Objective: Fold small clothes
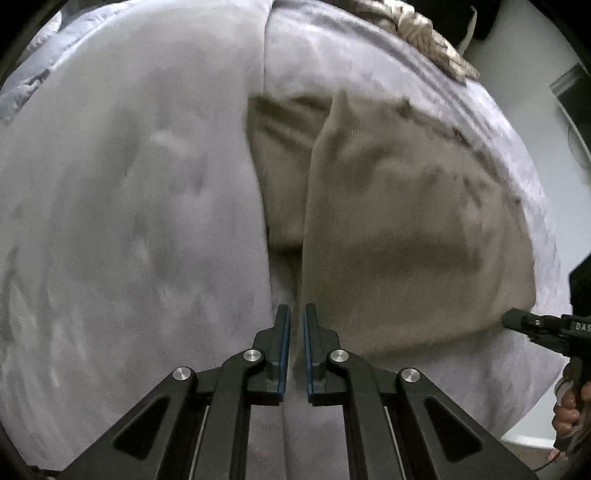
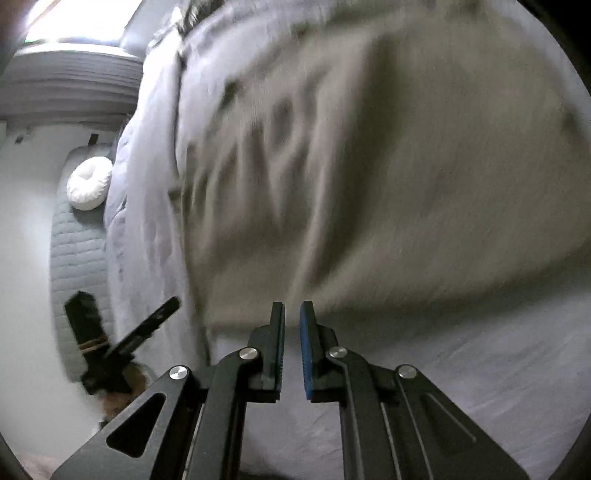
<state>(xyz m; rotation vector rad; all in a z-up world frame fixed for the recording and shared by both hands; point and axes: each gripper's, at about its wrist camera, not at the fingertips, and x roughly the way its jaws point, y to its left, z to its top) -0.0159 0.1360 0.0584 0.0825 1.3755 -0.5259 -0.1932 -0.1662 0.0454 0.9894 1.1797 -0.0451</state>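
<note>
A beige knit garment [image 1: 406,229] lies on a grey blanket [image 1: 129,221], one flap folded over along a crease down its left side. My left gripper [image 1: 296,314] hovers at the garment's near edge, jaws nearly closed with a thin gap, nothing between them. In the right wrist view the same garment [image 2: 388,166] fills the frame, blurred. My right gripper [image 2: 291,310] sits at its near edge, jaws almost closed and empty. The right gripper also shows at the right edge of the left wrist view [image 1: 517,319].
A patterned cloth [image 1: 424,33] lies at the blanket's far edge. In the right wrist view, a white round cushion [image 2: 89,182] rests on a quilted grey mat [image 2: 74,258] on the floor left of the bed. The left gripper [image 2: 147,325] shows there too.
</note>
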